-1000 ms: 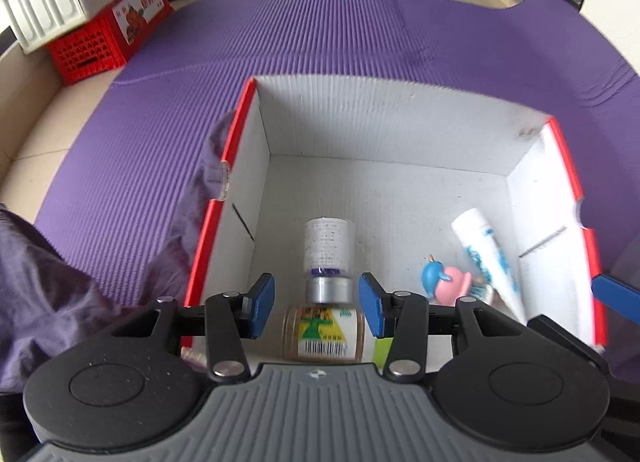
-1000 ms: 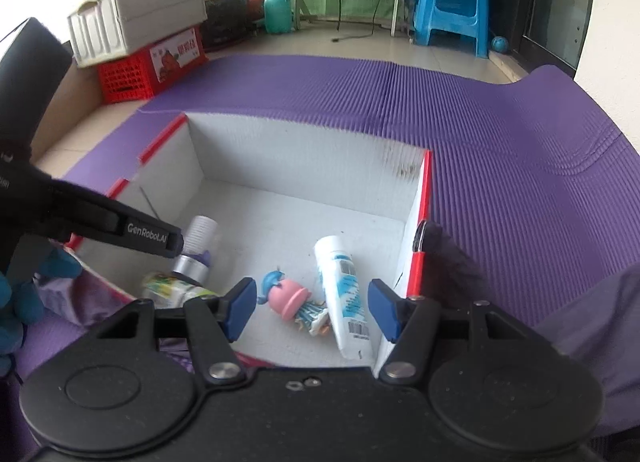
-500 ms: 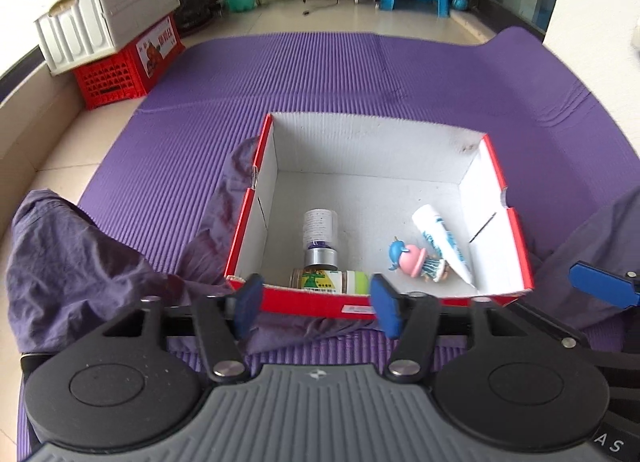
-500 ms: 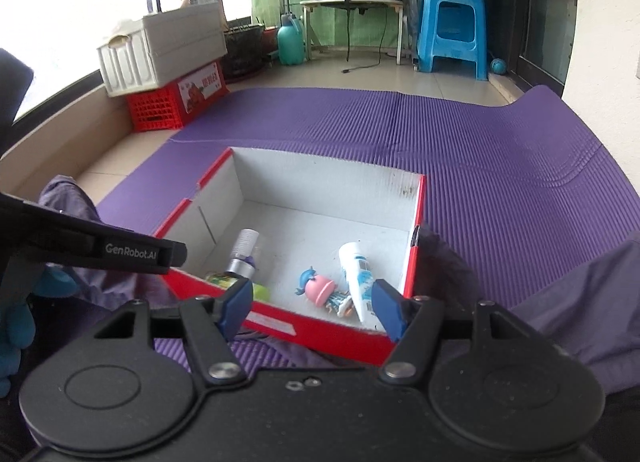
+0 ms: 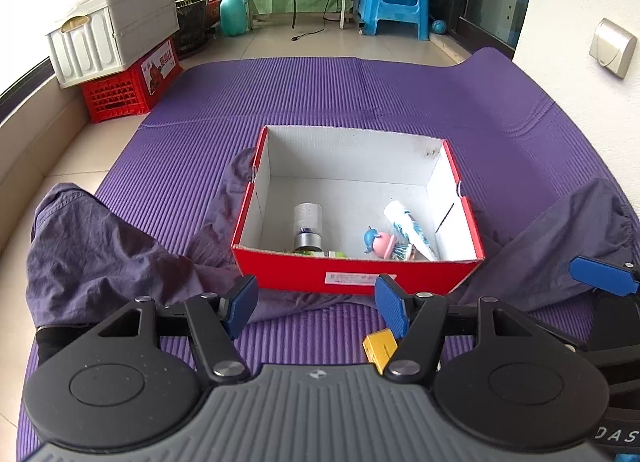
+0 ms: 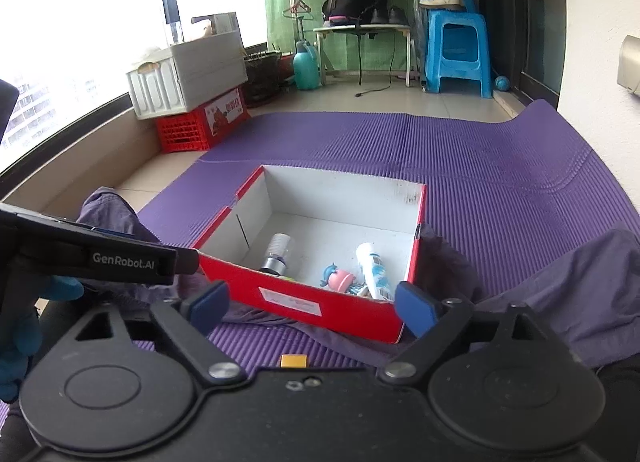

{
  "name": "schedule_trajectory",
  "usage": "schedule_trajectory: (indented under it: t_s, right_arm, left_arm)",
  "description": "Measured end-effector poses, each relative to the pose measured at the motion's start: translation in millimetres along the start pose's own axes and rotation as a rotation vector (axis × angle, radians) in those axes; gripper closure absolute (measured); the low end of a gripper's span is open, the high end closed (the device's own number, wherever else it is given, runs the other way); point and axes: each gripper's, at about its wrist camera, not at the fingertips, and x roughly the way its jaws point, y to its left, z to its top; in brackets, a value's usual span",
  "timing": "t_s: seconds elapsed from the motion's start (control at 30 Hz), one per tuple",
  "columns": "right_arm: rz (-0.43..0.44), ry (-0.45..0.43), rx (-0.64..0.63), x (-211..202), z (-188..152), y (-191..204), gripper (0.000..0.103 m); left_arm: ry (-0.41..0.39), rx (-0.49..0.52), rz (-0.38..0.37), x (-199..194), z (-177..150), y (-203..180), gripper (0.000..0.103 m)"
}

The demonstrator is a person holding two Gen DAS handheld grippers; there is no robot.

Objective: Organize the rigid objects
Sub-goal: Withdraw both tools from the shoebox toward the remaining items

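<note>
Both grippers pulled back and up from the red box (image 5: 360, 276) since a second ago; earlier they hung right over its interior, now the whole box shows on the purple mat (image 5: 360, 102). Left gripper (image 5: 316, 302) jaws have just been opening, nothing between them. Right gripper (image 6: 312, 304) jaws have just been opening wider, also empty. Inside the box: silver-capped bottle (image 5: 308, 222) at 9 o'clock, pink toy figure (image 5: 382, 242) centre-near, white tube (image 5: 410, 228) at 3 o'clock. Small yellow block (image 5: 380, 346) lies on the mat just outside the box's near wall, at 6 o'clock. Grey-blue cloth (image 5: 100, 258) bunched around the box sides.
</note>
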Motion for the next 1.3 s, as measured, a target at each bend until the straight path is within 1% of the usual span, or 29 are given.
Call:
schedule_trajectory:
  t_s: [0.07,0.17,0.23,0.33,0.47,0.6,0.67,0.73,0.9,1.03,1.17,1.3]
  right_arm:
    - [0.006,-0.01,0.003,-7.5,-3.9,1.4,0.008]
    - [0.015,-0.021,0.005,-18.1,-10.6,2.3,0.005]
    - [0.025,-0.028,0.008,-24.8,-15.2,3.6,0.004]
    - [0.041,-0.034,0.016,-34.4,-22.5,4.2,0.003]
    - [0.056,-0.039,0.028,-44.7,-31.8,3.5,0.001]
    - [0.063,-0.036,0.027,-50.6,-39.4,3.5,0.001]
    - [0.065,-0.031,0.022,-53.1,-44.6,4.6,0.001]
    - [0.064,-0.027,0.016,-54.9,-48.4,4.0,0.001]
    - [0.065,-0.005,0.008,-58.0,-62.5,3.9,0.001]
    - [0.058,0.029,0.004,-56.0,-77.8,4.1,0.001]
    - [0.057,0.067,0.016,-51.2,-91.5,1.6,0.001]
    - [0.048,0.102,-0.001,-43.5,-103.4,0.2,0.001]
  left_arm:
    - [-0.009,0.004,0.004,-7.1,-5.7,-0.2,0.034]
    - [-0.035,0.013,0.024,-18.0,-14.9,-0.7,0.032]
    - [-0.042,0.013,0.017,-24.7,-21.4,-0.1,0.031]
    - [-0.047,0.01,0.009,-33.2,-30.8,0.9,0.024]
    - [-0.049,0.021,-0.006,-43.1,-43.0,0.3,0.018]
    - [-0.034,0.01,-0.026,-49.4,-53.3,0.6,0.016]
    - [-0.023,0.009,-0.029,-50.3,-59.2,0.4,0.005]
    - [-0.024,0.006,-0.029,-51.5,-65.6,-0.6,0.002]
    - [0.015,-0.027,-0.026,-45.5,-83.8,1.0,0.002]
    - [0.049,-0.065,-0.037,-37.6,-96.8,4.8,0.002]
    - [0.067,-0.094,-0.03,-30.5,-110.8,4.3,0.002]
    - [0.109,-0.124,-0.03,-18.1,-126.6,3.0,0.002]
